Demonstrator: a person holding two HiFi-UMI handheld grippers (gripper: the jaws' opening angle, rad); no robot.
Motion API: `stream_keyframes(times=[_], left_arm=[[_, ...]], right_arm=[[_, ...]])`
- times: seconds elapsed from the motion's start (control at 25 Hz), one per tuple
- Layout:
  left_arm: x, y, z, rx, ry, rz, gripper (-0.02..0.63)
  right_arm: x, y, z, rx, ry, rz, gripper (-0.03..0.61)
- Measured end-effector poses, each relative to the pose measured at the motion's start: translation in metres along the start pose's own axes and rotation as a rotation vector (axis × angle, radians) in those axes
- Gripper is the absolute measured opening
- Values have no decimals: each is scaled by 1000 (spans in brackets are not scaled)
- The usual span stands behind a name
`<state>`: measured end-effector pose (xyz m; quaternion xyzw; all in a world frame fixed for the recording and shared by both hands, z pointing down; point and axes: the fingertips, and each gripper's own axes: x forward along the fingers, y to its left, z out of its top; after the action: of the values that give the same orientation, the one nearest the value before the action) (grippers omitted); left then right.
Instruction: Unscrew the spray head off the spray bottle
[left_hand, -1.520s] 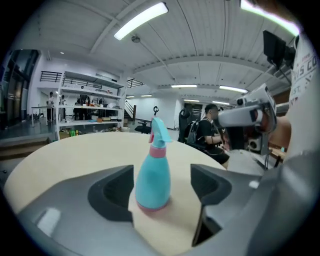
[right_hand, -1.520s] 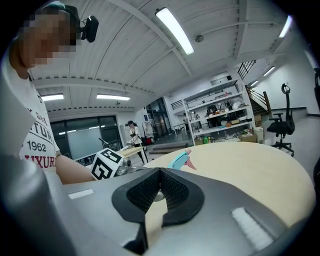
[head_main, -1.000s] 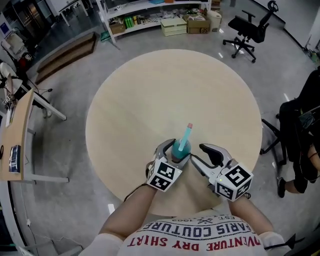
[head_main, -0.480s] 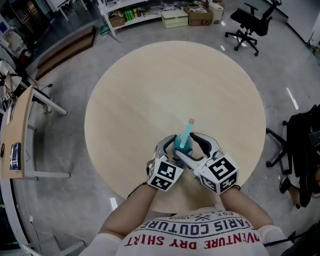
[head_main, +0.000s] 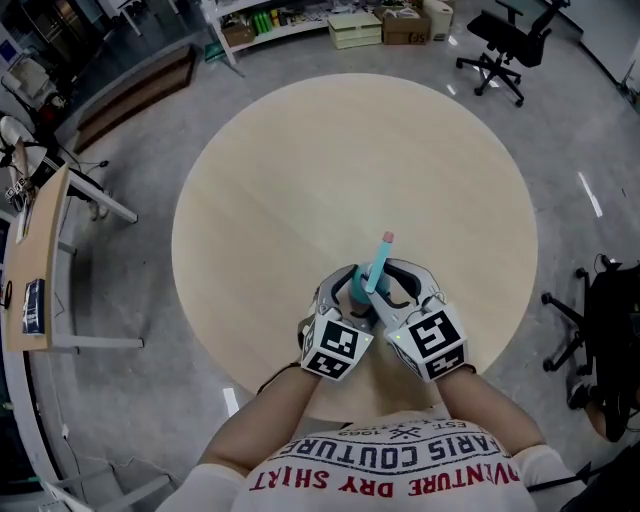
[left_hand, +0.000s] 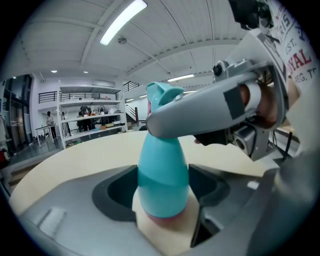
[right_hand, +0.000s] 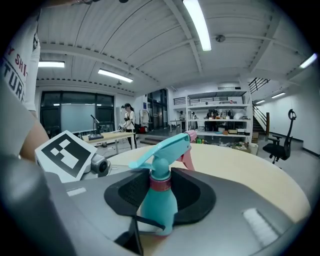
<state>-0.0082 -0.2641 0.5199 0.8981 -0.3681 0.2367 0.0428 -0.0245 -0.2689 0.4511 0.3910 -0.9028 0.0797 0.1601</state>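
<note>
A teal spray bottle (head_main: 357, 291) stands upright near the front edge of the round beige table (head_main: 300, 160). Its teal spray head (head_main: 379, 260) with a pink nozzle points away from me. My left gripper (head_main: 345, 286) is shut on the bottle's wide body (left_hand: 162, 170), a pad on each side. My right gripper (head_main: 386, 280) reaches in from the right, higher up. Its jaws are closing, and the pads sit against the pink collar (right_hand: 160, 184) just under the spray head (right_hand: 165, 147). One right finger (left_hand: 200, 112) crosses in front of the neck in the left gripper view.
The table's front edge lies just behind the grippers, next to my body. Beyond the table are an office chair (head_main: 500, 40), shelves with boxes (head_main: 380, 25), a desk (head_main: 35, 270) at the left and a dark chair (head_main: 605, 330) at the right.
My right gripper has moved left from beside the bottle onto its neck, and its jaws have come in around the collar. The left gripper and the bottle have stayed in place.
</note>
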Motion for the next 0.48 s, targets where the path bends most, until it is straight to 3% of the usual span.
stream_keyframes(times=[0.16,0.28,0.48], left_arm=[[-3,-1,-1,0,-20,-53,314],[-2,-2,-1,30,-25,-124,314],[-2,-8,2,90,-49,-357,314]], right_arm=[[0,4,0,-16,-2,81,132],[-1,4,1,-56,-19,213,132],[-6,5,1,-123,-42,499,130]])
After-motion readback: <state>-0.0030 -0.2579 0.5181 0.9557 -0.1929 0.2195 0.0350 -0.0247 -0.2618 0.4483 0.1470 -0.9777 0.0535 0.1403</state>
